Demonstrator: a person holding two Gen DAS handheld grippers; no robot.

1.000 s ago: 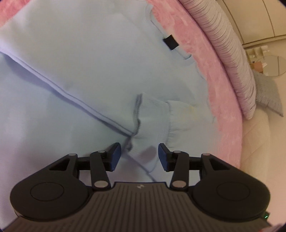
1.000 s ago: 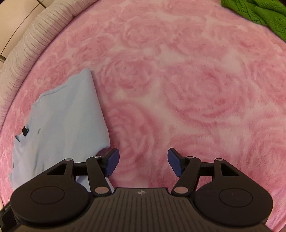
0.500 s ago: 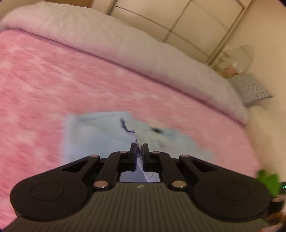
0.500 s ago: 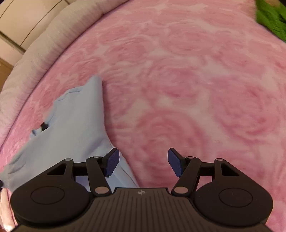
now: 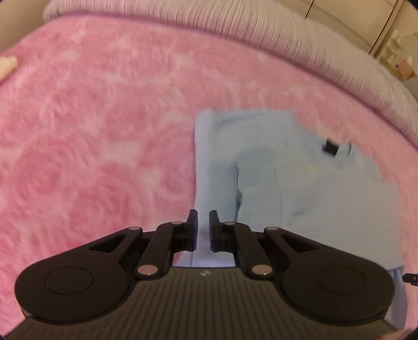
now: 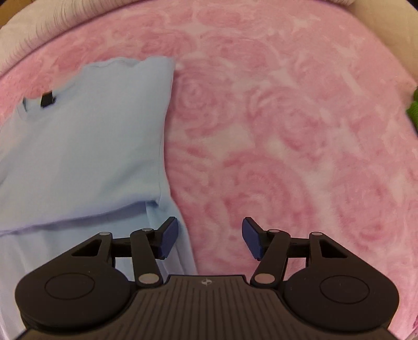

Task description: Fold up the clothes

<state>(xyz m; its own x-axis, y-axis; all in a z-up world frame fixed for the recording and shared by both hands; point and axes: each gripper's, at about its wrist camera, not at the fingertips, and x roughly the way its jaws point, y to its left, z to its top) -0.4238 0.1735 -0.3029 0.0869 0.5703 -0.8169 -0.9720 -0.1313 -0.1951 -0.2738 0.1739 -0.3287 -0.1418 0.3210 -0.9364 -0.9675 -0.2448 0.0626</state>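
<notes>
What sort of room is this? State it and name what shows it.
Most likely a bedroom. A pink rose-patterned blanket covers a bed-like surface, a ribbed pale bedspread runs along its far edge, cream cupboard doors stand behind, and a light blue sweatshirt lies out for folding.

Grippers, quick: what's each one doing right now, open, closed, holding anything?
Left gripper: closed on the blue shirt.
Right gripper: open, empty, has just been closing a little.

Sleeve cuff pinched and pulled across; right tongs narrowing.

Your left tongs, open around the ribbed cuff a second ago, are now clamped on pale blue fabric of the sweatshirt, lifted and swung over the pink blanket. Your right tongs have just been closing slightly, nothing between them, and shifted nearer the sweatshirt's edge.
</notes>
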